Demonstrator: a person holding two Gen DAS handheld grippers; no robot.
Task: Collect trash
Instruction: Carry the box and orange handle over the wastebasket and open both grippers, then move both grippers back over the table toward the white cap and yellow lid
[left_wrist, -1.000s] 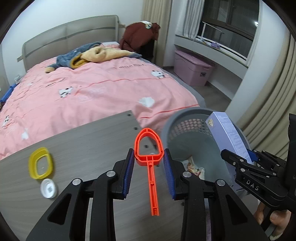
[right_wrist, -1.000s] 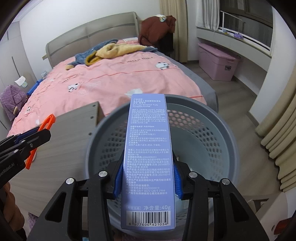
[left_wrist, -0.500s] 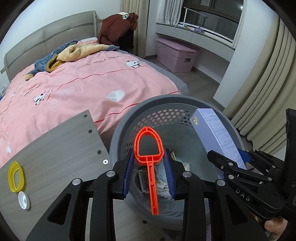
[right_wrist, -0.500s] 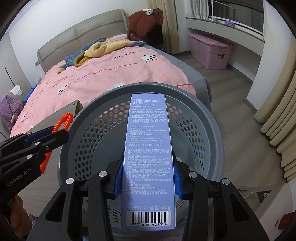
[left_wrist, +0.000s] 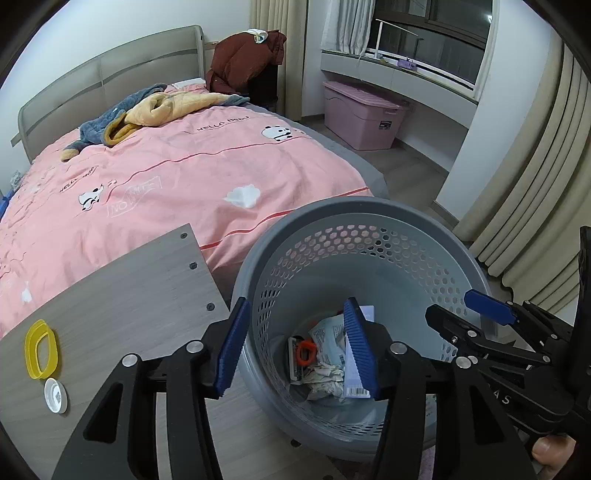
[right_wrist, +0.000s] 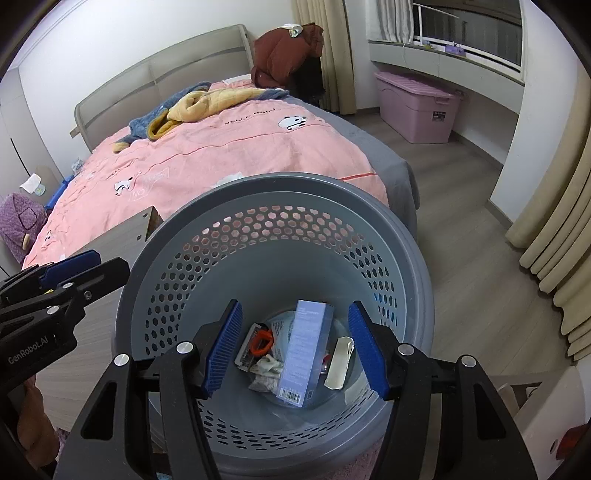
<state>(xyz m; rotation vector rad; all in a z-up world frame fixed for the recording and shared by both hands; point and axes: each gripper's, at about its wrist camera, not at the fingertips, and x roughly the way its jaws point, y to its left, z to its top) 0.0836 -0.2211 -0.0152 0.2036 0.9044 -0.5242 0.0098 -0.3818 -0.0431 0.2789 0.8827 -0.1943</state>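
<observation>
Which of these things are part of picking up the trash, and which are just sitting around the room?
Part of the job:
- grey basket
- blue box and orange plastic piece, both lying in the basket
- yellow ring and white cap on the wooden board
- left gripper and right gripper, both open and empty

Just lying about:
- bed
- pink storage box
- curtains

Pink bed (left_wrist: 177, 177), curtained window (left_wrist: 436, 40)
</observation>
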